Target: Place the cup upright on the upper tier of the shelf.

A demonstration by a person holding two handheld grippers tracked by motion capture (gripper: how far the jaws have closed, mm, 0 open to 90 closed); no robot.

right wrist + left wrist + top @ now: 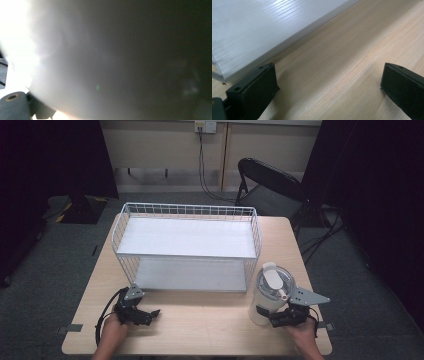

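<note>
A tall white container (267, 300) with a clear round lid (274, 278) stands upright at the table's front right. My right gripper (266, 316) is shut on its lower body, with a hand behind it. In the right gripper view the container's blurred white wall (82, 57) sits right against the camera, and one finger (13, 107) shows at the lower left. At the front left my left gripper (149, 315) rests low on the table, open, with nothing between its fingers (257, 87). It lies close to the lower board (262, 30) of a white wire rack (187, 210).
The two-level wire rack takes up the middle and back of the wooden table (200, 320), its open front facing me. Bare tabletop lies between the two grippers. A black folding chair (267, 185) stands beyond the table's far right corner, and cables run across the floor.
</note>
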